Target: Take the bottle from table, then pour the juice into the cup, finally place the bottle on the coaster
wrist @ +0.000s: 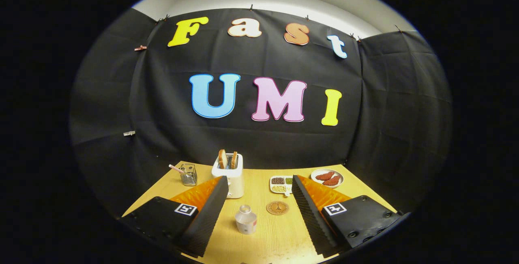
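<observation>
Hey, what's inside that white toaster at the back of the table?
Two browned bread slices stand in the white toaster, tops poking out; their lower parts are hidden inside. The open hand-held gripper is well short of it.

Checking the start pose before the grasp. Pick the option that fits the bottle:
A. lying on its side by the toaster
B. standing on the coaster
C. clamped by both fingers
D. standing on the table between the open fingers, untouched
D: the bottle stands upright on the table between the spread fingers of the gripper, beside the coaster, touching neither.

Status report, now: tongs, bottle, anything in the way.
Tongs open, nothing held. Bottle upright on table, between the fingers, untouched. Coaster just beyond, bare. Path clear.
</observation>
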The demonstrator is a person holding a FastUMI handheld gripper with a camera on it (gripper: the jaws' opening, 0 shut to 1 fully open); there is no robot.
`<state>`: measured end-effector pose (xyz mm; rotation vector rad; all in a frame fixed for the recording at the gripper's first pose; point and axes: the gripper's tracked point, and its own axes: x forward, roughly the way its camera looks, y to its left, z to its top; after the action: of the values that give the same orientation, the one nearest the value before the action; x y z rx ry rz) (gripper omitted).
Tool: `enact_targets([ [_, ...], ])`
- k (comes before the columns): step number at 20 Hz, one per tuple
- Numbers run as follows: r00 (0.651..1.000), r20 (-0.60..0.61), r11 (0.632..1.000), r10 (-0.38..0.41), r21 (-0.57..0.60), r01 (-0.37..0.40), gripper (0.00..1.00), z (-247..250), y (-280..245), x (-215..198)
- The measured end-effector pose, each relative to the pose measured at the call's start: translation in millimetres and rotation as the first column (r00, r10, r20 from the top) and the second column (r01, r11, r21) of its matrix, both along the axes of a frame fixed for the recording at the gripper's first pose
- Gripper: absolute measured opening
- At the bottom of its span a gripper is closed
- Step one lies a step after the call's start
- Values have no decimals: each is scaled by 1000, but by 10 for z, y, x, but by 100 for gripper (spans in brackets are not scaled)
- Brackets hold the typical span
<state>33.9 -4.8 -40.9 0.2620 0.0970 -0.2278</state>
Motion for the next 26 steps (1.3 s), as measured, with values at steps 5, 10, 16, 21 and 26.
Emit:
enact_targets([
  [5,1000,-3,1000,-8,27,8,97,-82,43,-52],
  [10,1000,-17,1000,21,-2,-21,97,-146,185,-4],
  [16,999,-17,999,43,30,-43,97,-272,383,47],
  [21,999,-36,999,-18,36,20,97,-442,332,18],
  [26,998,-55,999,-17,47,19,97,-743,408,58],
])
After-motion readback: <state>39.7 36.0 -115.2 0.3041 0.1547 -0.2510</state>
